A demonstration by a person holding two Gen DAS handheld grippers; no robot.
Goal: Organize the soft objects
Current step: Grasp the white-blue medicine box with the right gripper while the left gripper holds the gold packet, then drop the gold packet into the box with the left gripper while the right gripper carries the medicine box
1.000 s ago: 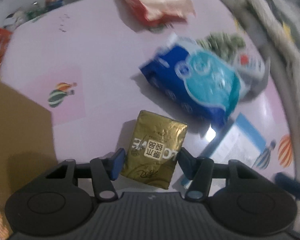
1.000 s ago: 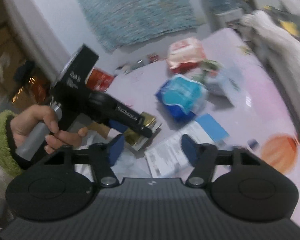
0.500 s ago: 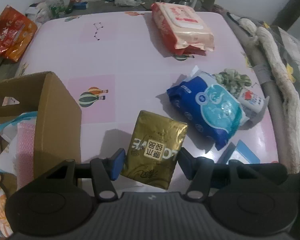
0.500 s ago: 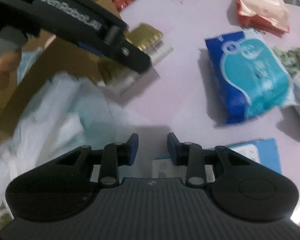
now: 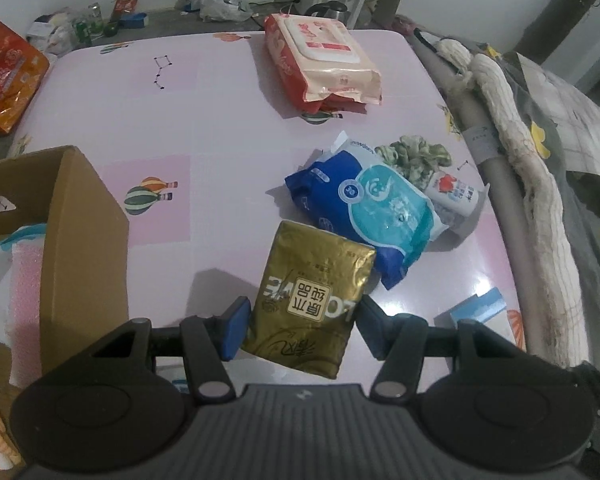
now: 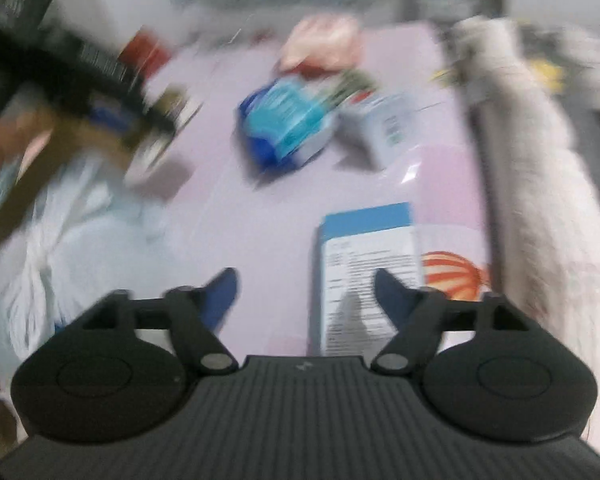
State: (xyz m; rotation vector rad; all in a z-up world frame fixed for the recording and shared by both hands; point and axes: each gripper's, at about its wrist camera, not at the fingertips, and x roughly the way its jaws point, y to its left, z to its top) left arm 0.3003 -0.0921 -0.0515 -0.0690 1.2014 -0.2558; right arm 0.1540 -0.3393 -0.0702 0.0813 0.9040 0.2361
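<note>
Clamped between the blue pads of the left gripper: a shiny gold foil pouch with dark lettering, pinched at its lower sides and held above the pale pink tabletop printed with hot-air balloons. Just beyond the pouch, lying flat on the table, a blue and turquoise plastic soft pack, with a crumpled green patterned fabric piece and a small white pack with a red mark touching its far right side. Farther back near the table's far edge, a pink and red wet-wipe pack with a white lid. At the left, an open brown cardboard box holding a pink textured sheet and pale plastic wrapping. At the table's left corner, an orange and red snack bag. Along the right edge, a grey rail with a cream woolly cloth draped over it. In the blurred right wrist view, the right gripper standing wide apart with nothing between its blue pads, its jaws having just been opening, poised over the pink table beside a flat blue and white printed card. Up and to the left there, the other black gripper with the gold pouch, smeared by motion; farther back, the blue soft pack.
</note>
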